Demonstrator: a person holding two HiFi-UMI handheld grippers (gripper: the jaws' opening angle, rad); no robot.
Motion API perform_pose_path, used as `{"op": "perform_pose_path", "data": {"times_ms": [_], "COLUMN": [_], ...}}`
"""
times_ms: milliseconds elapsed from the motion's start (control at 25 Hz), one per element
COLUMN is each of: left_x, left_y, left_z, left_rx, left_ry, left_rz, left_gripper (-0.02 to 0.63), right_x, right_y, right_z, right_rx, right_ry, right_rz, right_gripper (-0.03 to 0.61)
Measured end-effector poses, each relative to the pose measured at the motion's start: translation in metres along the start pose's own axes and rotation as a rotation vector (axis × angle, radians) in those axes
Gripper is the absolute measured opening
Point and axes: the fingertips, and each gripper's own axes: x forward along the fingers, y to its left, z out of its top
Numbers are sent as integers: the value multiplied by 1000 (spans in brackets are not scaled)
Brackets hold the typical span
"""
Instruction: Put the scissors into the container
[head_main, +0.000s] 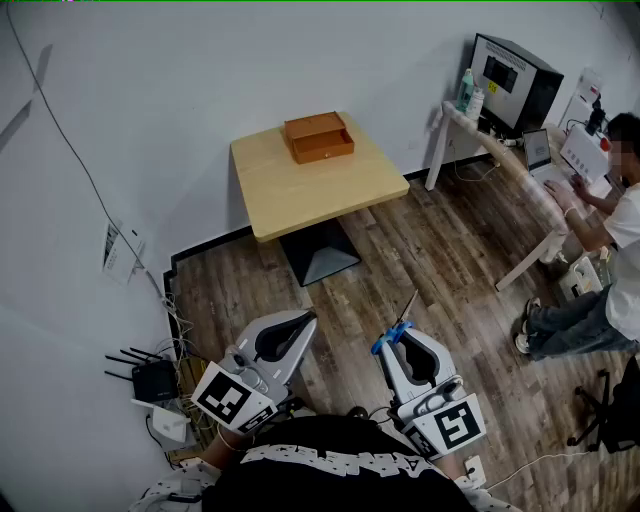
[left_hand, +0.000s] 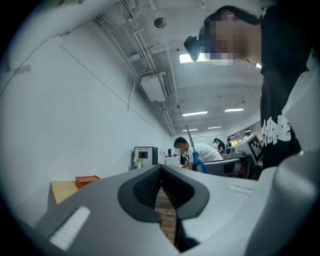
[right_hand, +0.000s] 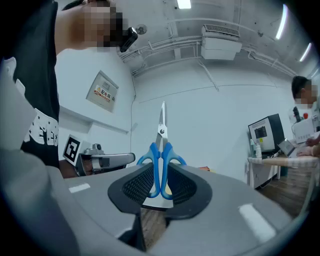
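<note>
Blue-handled scissors (right_hand: 161, 155) stand upright between the jaws of my right gripper (right_hand: 160, 172), which is shut on their handles, blades pointing up. In the head view the scissors (head_main: 396, 327) stick out of the right gripper (head_main: 398, 340) low in the picture, over the wood floor. My left gripper (head_main: 305, 322) is beside it, shut and holding nothing; its own view shows the jaws (left_hand: 161, 172) closed together. The container, an orange-brown open box (head_main: 318, 137), sits on the far side of a square wooden table (head_main: 300, 190), well ahead of both grippers.
A person (head_main: 600, 260) sits at a long desk (head_main: 510, 160) on the right with a monitor (head_main: 515, 80) and laptop. A router (head_main: 150, 378) and cables lie by the left wall. A dark chair (head_main: 610, 410) stands at the right edge.
</note>
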Motion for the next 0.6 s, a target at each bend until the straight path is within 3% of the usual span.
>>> {"op": "perform_pose_path", "data": {"times_ms": [600], "left_x": [3], "left_y": [-41], "left_z": [-13], "left_rx": [20], "left_ry": [57], "left_rz": [15], "left_gripper": [2], "right_x": [-33], "right_y": [-21], "right_z": [-13], "right_rx": [64], "right_ry": [-7], "right_rz": [46], "right_gripper": [101]}}
